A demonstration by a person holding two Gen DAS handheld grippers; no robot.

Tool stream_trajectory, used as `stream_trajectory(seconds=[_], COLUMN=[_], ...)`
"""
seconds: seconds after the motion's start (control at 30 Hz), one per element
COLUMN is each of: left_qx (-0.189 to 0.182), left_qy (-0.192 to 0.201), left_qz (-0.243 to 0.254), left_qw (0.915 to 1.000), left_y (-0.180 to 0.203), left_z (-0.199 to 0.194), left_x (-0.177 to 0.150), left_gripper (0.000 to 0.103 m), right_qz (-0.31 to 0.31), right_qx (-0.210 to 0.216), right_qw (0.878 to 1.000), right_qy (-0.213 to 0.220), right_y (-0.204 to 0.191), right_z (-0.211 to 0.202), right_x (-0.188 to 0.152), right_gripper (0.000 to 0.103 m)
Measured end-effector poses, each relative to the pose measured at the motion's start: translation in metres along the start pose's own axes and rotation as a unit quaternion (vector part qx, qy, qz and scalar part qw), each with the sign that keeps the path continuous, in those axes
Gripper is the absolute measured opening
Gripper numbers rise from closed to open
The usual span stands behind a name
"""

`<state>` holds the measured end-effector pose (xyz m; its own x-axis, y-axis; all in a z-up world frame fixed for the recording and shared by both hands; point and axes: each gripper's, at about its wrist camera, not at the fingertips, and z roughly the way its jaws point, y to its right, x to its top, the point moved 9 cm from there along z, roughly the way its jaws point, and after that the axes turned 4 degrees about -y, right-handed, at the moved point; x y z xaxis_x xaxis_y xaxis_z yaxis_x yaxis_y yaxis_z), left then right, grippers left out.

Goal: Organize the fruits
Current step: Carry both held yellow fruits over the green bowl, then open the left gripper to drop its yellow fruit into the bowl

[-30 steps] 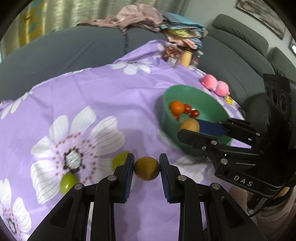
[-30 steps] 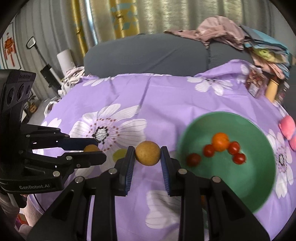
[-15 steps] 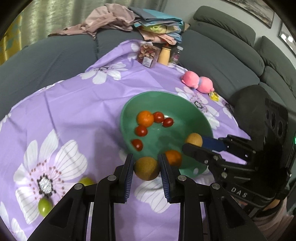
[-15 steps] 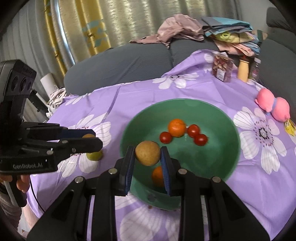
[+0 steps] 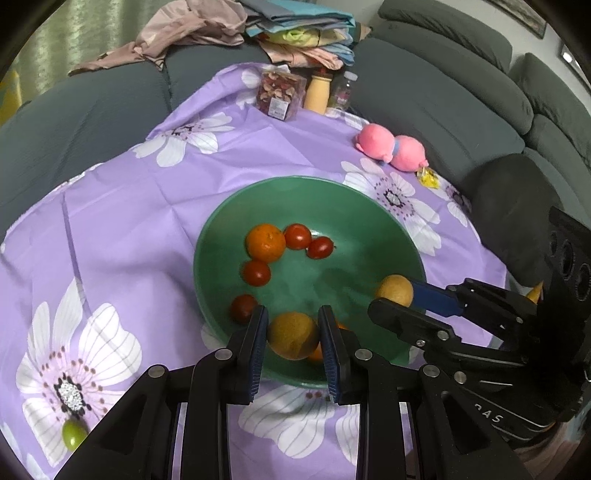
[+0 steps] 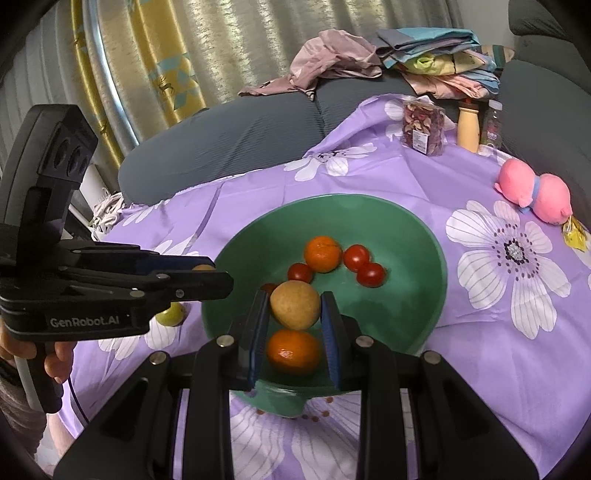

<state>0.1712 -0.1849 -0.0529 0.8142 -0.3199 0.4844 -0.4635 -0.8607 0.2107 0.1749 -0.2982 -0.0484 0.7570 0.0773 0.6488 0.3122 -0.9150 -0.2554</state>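
A green bowl (image 5: 369, 221) (image 6: 417, 240) on the purple flowered cloth holds an orange (image 5: 265, 242) (image 6: 322, 254), several cherry tomatoes (image 5: 297, 236) (image 6: 356, 257) and a second orange (image 6: 293, 351). My left gripper (image 5: 292, 334) is shut on a yellow-brown round fruit (image 5: 293, 335) over the bowl's near rim. My right gripper (image 6: 294, 304) is shut on a tan round fruit (image 6: 294, 304) above the bowl; it also shows in the left wrist view (image 5: 394, 291). A green fruit (image 5: 74, 434) (image 6: 170, 314) lies on the cloth left of the bowl.
A pink plush toy (image 5: 391, 147) (image 6: 533, 192), a snack packet (image 5: 279, 94) (image 6: 423, 127) and bottles (image 5: 318, 90) stand at the cloth's far edge. A grey sofa with piled clothes (image 5: 295, 33) runs behind and to the right.
Both grippers have moved from beside the bowl to over it, each still holding its fruit. The bowl now fills the middle of both views.
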Motion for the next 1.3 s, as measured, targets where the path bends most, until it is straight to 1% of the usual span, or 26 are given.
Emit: stream_trajectory(seconds=[0.57, 0.93, 1.3], left_qx=[0.017, 0.023, 0.031], left_qy=[-0.029, -0.031, -0.022], left_qz=[0.006, 0.007, 0.003], left_qw=[0.9994, 0.9992, 0.9993], left_y=[0.006, 0.007, 0.003], left_z=[0.023, 0.026, 0.019], left_x=[0.0, -0.003, -0.004], left_gripper=[0.029, 0.029, 0.029], right_qz=[0.013, 0.014, 0.017], right_qx=[0.008, 0.008, 0.003], right_qw=[1.0, 1.0, 1.0], right_qy=[0.002, -0.001, 0.0], right_y=[0.014, 0.015, 0.015], right_z=[0.002, 0.004, 0.003], right_x=[-0.004, -0.005, -0.006], right_gripper=[0.029, 0.029, 0.03])
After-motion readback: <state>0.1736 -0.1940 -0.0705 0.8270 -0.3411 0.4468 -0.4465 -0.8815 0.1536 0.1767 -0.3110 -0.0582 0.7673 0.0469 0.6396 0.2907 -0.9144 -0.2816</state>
